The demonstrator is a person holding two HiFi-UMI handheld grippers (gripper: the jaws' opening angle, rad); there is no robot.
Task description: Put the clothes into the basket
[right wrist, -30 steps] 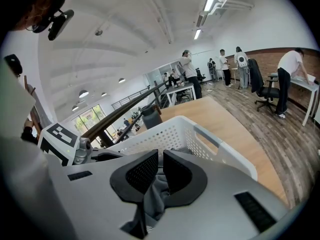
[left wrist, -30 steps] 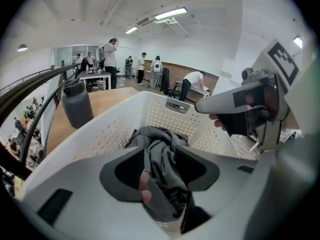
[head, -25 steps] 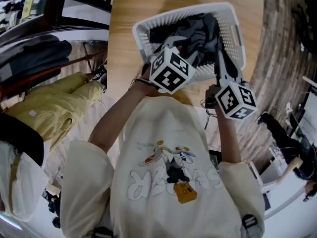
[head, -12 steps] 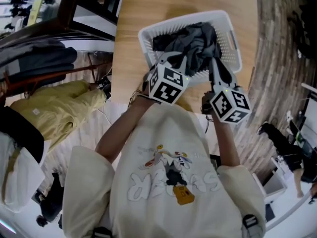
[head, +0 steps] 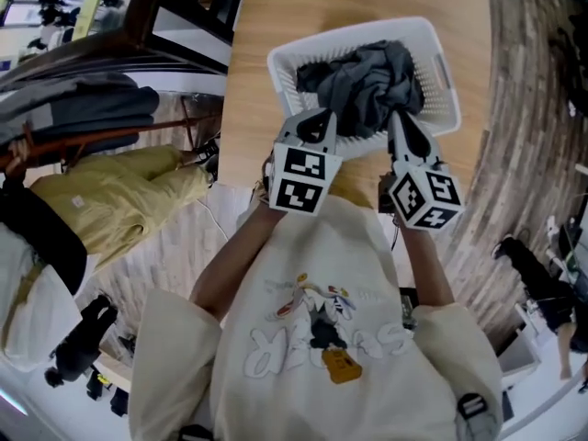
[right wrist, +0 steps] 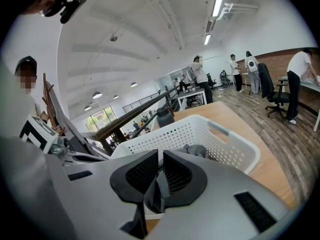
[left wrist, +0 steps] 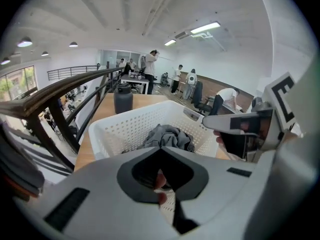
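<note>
Grey clothes (head: 367,85) lie bunched in the white basket (head: 443,70) on the wooden table (head: 262,53). My left gripper (head: 325,119) is closed on nothing, its part apparently finished. My right gripper (head: 398,119) pinches a grey fold at the near rim, probably to tuck it inside.

1. This is looking like an open-plan office: people (right wrist: 200,76) are standing at desks in the upper middle of the right gripper view, and an office chair (right wrist: 270,91) is sitting at its right.
2. Strip lights (right wrist: 218,1) are running along the white ceiling.
3. A dark railing (left wrist: 65,88) is edging the wooden worktop (head: 276,26), and garments (head: 110,200) are hanging at the left of the head view.
</note>
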